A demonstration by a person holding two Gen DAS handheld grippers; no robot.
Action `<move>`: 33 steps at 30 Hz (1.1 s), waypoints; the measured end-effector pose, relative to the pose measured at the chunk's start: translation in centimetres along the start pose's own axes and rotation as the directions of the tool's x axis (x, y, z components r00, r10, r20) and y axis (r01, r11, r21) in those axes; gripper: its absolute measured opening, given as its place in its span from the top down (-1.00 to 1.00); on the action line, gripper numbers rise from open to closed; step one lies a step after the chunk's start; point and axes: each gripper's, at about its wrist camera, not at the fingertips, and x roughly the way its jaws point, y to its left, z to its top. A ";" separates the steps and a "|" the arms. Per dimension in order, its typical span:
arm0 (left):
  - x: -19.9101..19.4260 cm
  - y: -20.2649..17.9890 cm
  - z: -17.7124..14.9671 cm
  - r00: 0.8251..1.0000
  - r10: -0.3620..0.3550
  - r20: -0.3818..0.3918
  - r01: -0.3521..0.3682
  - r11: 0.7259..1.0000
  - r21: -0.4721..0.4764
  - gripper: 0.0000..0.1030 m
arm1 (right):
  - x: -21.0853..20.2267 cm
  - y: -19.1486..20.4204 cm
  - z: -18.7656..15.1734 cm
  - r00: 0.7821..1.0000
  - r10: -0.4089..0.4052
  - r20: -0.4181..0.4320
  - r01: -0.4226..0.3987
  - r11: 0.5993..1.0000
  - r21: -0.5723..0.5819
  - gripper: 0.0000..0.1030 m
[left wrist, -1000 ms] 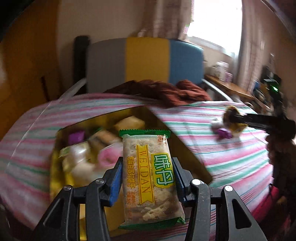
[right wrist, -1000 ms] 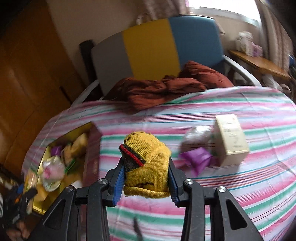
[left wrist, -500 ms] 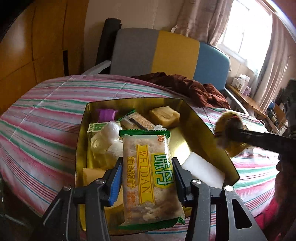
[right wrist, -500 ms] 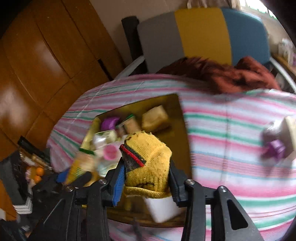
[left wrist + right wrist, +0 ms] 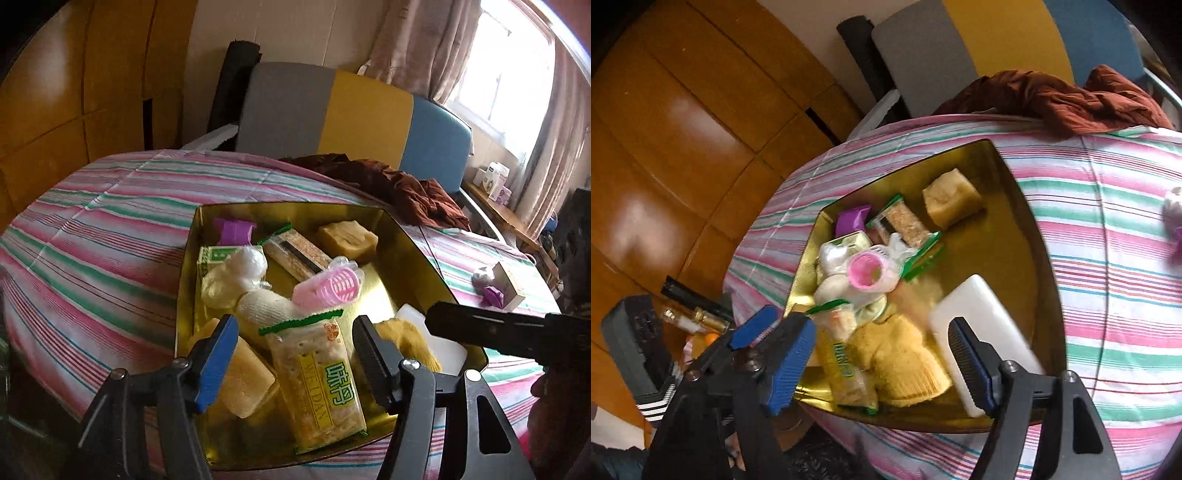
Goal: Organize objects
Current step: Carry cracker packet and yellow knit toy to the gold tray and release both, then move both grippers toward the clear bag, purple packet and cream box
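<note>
A gold tin (image 5: pixel 406 236) (image 5: pixel 1027 192) sits on the striped tablecloth (image 5: pixel 110 236). In the left wrist view my left gripper (image 5: pixel 295 350) hangs over the tin's near end, its jaws opening. A green-edged cracker packet (image 5: pixel 317 380) lies in the tin between the jaws, clear of both pads. In the right wrist view my right gripper (image 5: pixel 879 365) is also opening, and a yellow sock (image 5: pixel 901 362) lies loose in the tin below it. The sock (image 5: pixel 406 336) rests beside the packet (image 5: pixel 842 365).
The tin also holds a pink roller (image 5: pixel 328 288), a white block (image 5: pixel 979 321), tan soap blocks (image 5: pixel 347 236) and other packets. A small box (image 5: pixel 508 284) and purple bits lie on the cloth to the right. A brown cloth (image 5: pixel 399 184) and a chair (image 5: pixel 332 107) are behind.
Both grippers came over the tin, each shut on its item. Now both jaws have spread, and the cracker packet and the yellow sock have dropped into the tin.
</note>
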 end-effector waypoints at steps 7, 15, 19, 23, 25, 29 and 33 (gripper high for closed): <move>-0.7 -0.1 0.3 0.999 0.035 0.028 -0.036 0.999 0.023 -0.32 | -0.5 0.2 -0.7 0.999 -0.047 0.007 0.047 0.999 -0.024 -0.46; -2.1 -0.9 0.7 0.995 0.056 0.083 -0.062 0.995 0.074 -0.38 | -1.8 -0.3 -0.9 0.991 -0.129 0.041 0.130 0.990 -0.048 -0.46; -2.5 -1.5 0.8 0.993 0.057 0.103 -0.068 0.992 0.108 -0.39 | -2.4 -1.2 -0.6 0.985 -0.168 0.049 0.170 0.985 -0.035 -0.46; -2.8 -2.2 0.9 0.992 0.050 0.112 -0.065 0.989 0.136 -0.40 | -3.2 -2.4 -0.1 0.978 -0.201 0.060 0.202 0.979 -0.019 -0.46; -2.9 -2.5 1.0 0.992 0.046 0.114 -0.063 0.987 0.148 -0.40 | -3.5 -3.1 0.1 0.973 -0.223 0.062 0.223 0.975 -0.006 -0.46; -2.9 -3.3 1.1 0.993 0.038 0.113 -0.057 0.983 0.173 -0.41 | -4.2 -4.5 0.5 0.965 -0.253 0.064 0.253 0.967 0.020 -0.46; -3.0 -4.2 1.2 0.993 0.030 0.114 -0.052 0.978 0.200 -0.41 | -4.8 -5.8 1.1 0.956 -0.288 0.061 0.286 0.958 0.033 -0.46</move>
